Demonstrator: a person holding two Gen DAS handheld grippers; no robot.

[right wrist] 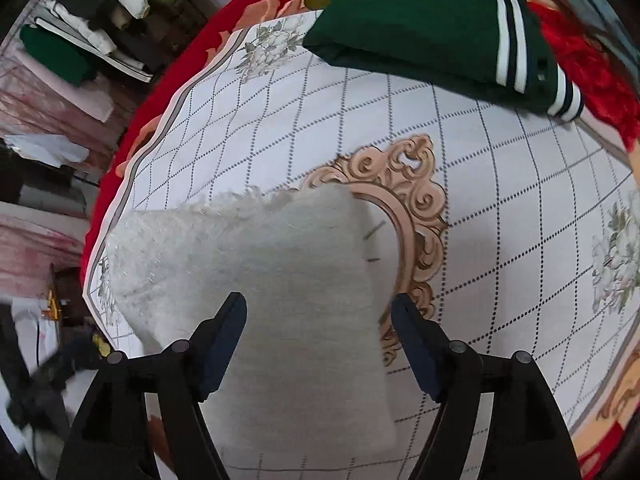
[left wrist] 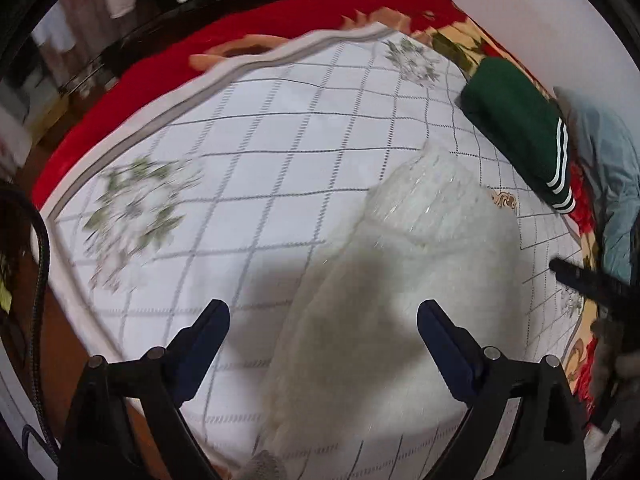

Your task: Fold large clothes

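Clothes (right wrist: 100, 36) lie heaped on the floor at the far left of my right gripper's view, off the edge of the red blanket (right wrist: 236, 12) that covers the bed. Over that blanket is spread the white sheet (left wrist: 248, 128) with its grey lattice and flower prints. My left gripper (left wrist: 323, 320) hangs above it with both fingers spread wide and nothing pinched; the fluffy white garment (left wrist: 400, 280) lies flat on the sheet under and between them, partly darkened by shadow. In the right view that same white garment (right wrist: 280, 264) sits folded, its shaggy edge toward the top left and its right side covering part of the tan scroll ornament (right wrist: 416, 184) printed on the sheet. My right gripper (right wrist: 319, 326) is likewise spread open above it, touching nothing. Farther right, a folded green garment (left wrist: 516, 128) with white stripes rests at the sheet's edge, well apart from the white one.
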